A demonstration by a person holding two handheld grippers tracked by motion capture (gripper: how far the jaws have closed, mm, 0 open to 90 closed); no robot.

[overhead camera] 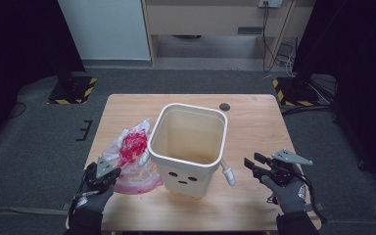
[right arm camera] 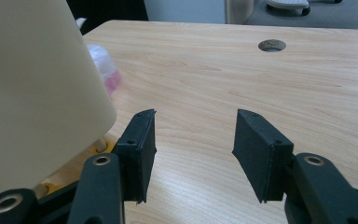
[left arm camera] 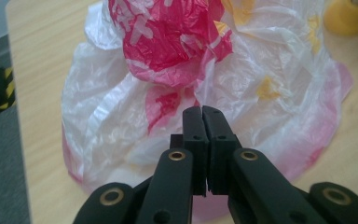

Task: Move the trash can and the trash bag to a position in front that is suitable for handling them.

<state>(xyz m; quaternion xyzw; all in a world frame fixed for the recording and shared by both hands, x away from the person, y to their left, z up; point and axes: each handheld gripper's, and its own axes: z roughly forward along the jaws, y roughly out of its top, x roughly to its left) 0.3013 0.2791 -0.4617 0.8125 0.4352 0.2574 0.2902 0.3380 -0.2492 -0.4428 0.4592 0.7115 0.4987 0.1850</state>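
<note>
**Left jaws pinched together at the bag, right jaws wide open by the bin**

So the left gripper (left arm camera: 201, 112) has its jaws pressed flat together, no gap at all, tips right at the near edge of the crumpled plastic bag (left arm camera: 200, 70). Can't really tell if any film is caught between them. The bag, white with red and yellow print, spreads out straight ahead of those jaws on the wooden worktop (overhead camera: 254, 122).

The right gripper (right arm camera: 193, 135) has its jaws spread well apart with nothing between them, just bare wood. The cream bin (right arm camera: 32, 88) stands just off the left jaw, not touching, with a cable hole (right arm camera: 271, 45) farther ahead.
</note>
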